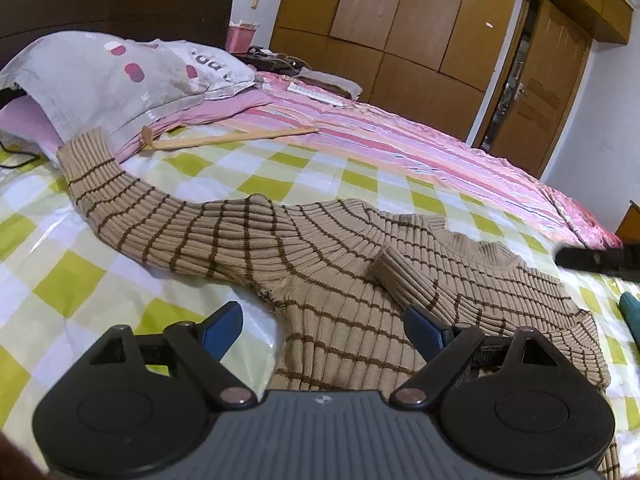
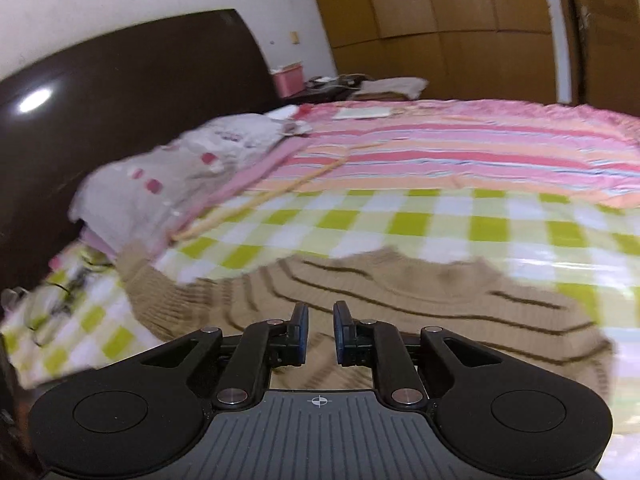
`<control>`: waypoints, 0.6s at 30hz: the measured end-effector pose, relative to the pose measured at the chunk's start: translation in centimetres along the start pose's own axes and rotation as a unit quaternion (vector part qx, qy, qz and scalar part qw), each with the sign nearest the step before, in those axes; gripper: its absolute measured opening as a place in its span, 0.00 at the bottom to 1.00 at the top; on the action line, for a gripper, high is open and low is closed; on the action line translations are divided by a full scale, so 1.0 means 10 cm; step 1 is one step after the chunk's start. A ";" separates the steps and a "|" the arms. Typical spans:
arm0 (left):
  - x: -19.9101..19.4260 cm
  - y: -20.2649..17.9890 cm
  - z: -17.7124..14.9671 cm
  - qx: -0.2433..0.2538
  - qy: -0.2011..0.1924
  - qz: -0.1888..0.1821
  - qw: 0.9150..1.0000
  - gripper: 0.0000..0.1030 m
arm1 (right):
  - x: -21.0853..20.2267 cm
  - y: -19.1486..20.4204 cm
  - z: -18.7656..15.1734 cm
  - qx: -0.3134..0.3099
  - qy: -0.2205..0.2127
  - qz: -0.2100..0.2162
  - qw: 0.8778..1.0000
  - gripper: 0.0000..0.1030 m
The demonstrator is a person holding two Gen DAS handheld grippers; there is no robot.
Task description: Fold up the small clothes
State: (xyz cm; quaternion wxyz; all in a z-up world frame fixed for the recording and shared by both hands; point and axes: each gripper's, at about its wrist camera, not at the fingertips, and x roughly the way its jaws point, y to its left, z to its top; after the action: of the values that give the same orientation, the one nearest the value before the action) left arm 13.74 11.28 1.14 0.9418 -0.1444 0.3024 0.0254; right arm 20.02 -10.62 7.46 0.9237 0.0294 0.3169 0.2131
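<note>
A tan ribbed sweater with thin brown stripes (image 1: 320, 264) lies flat on the green-and-white checked sheet (image 1: 280, 168). One sleeve (image 1: 120, 192) stretches left toward the pillow. The other sleeve is folded across the chest, and its cuff (image 1: 386, 266) rests near the collar. My left gripper (image 1: 324, 324) hovers over the sweater's body, jaws wide open and empty. The right wrist view is blurred. There my right gripper (image 2: 320, 320) hangs above the sweater (image 2: 400, 300), and its blue pads (image 2: 302, 324) stand a narrow gap apart with nothing between them.
A grey pillow (image 1: 100, 76) lies at the head of the bed by the dark headboard (image 2: 120, 92). Beyond the sweater are a wooden hanger (image 1: 224, 138) and a pink striped blanket (image 1: 400, 136). A black object (image 1: 596, 260) and something teal (image 1: 631, 312) sit at the right edge.
</note>
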 end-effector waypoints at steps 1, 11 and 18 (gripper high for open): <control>-0.01 -0.01 -0.01 0.002 0.000 0.000 1.000 0.90 | -0.05 -0.01 -0.04 -0.007 0.003 -0.012 1.000 0.16; 0.07 -0.07 -0.05 0.017 0.011 0.010 1.000 0.90 | -0.05 -0.59 -0.74 -0.042 0.106 -0.134 0.984 0.17; 0.07 -0.12 -0.07 0.032 0.008 0.014 0.999 0.90 | -0.19 -0.61 -0.77 -0.050 0.114 -0.130 0.984 0.19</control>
State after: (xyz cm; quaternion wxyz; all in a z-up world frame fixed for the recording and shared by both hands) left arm 14.10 9.92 0.50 0.9432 -0.1100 0.3122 0.0278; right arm 16.34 -17.55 1.23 0.9017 -0.0830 0.4101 0.1089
